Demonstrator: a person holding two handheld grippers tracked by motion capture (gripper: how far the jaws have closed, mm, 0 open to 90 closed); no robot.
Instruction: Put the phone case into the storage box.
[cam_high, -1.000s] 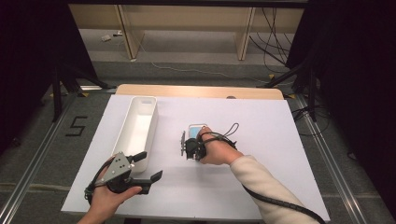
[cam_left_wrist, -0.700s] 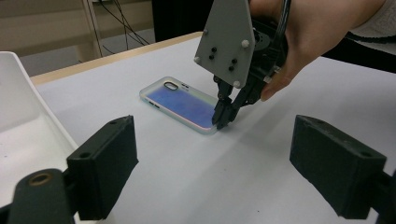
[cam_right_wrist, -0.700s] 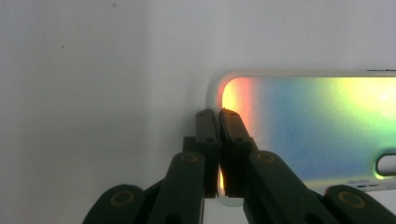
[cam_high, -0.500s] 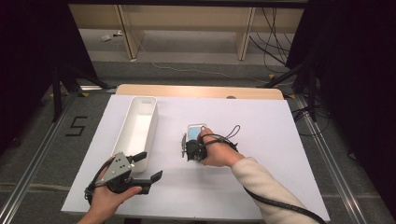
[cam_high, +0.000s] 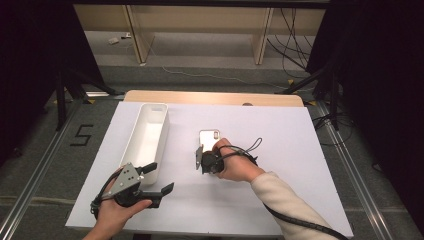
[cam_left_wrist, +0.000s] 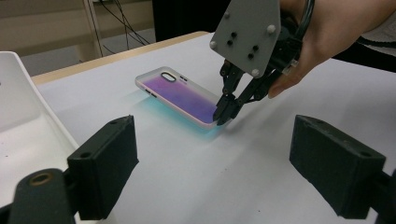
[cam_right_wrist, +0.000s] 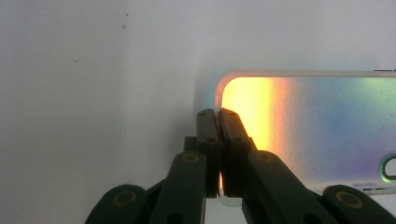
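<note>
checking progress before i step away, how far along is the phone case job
Early stage. Done: the right gripper has reached the phone case and its jaws are shut on the case's near rim. In hand: the case lies flat on the table, not lifted. Left: likely moving it, perhaps to the white tray. The left gripper waits open.

Your left gripper (cam_high: 159, 179) is black, with a grey three-cornered plate on top. The plate has small dark screws in it. Its two jaws are thick black blocks with flat faces, and a brass ring sits at the joint of one. A black cable loops out behind it.

Your right gripper (cam_left_wrist: 223, 112) is black too, and its grey plate has white and black screw dots. Its jaws are thin black bars joined by links with brass pins. A black cable curls from it and runs back along your sleeve (cam_high: 285, 200). That sleeve is long and cream-coloured.
</note>
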